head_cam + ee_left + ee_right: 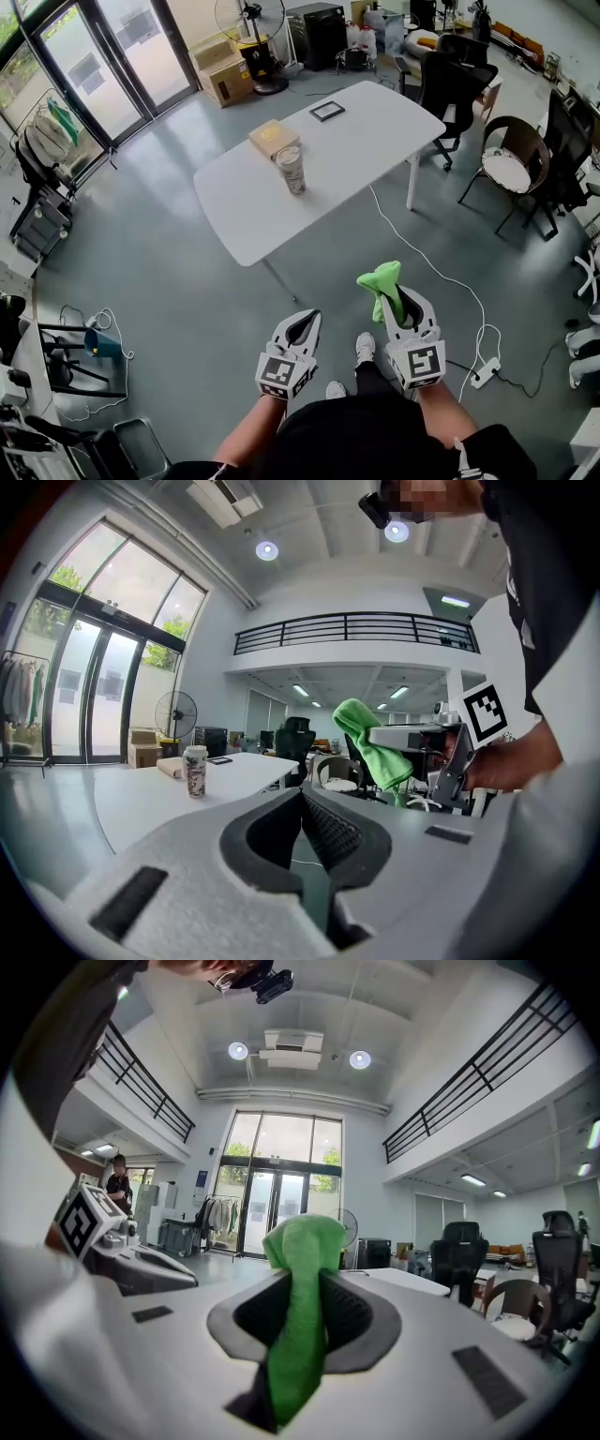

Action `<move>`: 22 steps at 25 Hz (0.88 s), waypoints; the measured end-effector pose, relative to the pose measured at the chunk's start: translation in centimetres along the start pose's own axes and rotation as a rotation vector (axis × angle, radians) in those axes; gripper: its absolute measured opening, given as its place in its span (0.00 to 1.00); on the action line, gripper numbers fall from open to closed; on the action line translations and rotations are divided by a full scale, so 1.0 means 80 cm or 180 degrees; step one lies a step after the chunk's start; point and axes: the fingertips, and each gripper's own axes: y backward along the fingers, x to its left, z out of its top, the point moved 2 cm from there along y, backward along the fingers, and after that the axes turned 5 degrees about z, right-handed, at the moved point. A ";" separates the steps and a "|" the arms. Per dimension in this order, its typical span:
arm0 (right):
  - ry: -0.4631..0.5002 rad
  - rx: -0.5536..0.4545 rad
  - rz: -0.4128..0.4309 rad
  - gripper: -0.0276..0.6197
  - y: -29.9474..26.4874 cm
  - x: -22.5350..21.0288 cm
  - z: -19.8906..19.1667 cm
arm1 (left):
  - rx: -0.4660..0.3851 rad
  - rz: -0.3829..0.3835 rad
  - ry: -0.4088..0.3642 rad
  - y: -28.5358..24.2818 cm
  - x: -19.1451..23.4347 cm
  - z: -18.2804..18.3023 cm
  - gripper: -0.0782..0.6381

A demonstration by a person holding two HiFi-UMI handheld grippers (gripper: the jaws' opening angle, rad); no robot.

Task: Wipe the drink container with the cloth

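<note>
A tall patterned drink container (291, 170) stands upright on the white table (375, 127), far ahead of both grippers; the left gripper view shows the container (195, 771) at left. My right gripper (401, 305) is shut on a green cloth (382, 284), which sticks up out of its jaws (302, 1283). The left gripper (302, 327) is held low beside it, its jaws closed together with nothing between them (305, 803). The cloth (370, 744) also shows in the left gripper view, at right.
A tan box (273, 138) sits next to the container, and a dark tablet (327, 111) lies farther back on the table. A white cable (441, 277) runs over the floor to a power strip (485, 373). Office chairs (511, 164) stand at right, and a fan (250, 28) and cardboard boxes (225, 70) at the back.
</note>
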 end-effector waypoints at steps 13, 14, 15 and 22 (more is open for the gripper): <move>0.0192 -0.0102 0.0476 0.18 -0.132 -0.078 0.014 | 0.0056 0.0419 -0.0006 -0.111 0.061 0.036 0.12; 0.0195 -0.0112 0.0506 0.18 -0.140 -0.085 0.015 | 0.0061 0.0450 -0.0005 -0.119 0.064 0.038 0.12; 0.0191 -0.0121 0.0536 0.19 -0.148 -0.091 0.016 | 0.0065 0.0486 -0.0005 -0.126 0.068 0.041 0.12; 0.0405 -0.0217 0.0736 0.18 -0.192 -0.114 0.021 | -0.0002 0.0836 0.0104 -0.147 0.099 0.053 0.12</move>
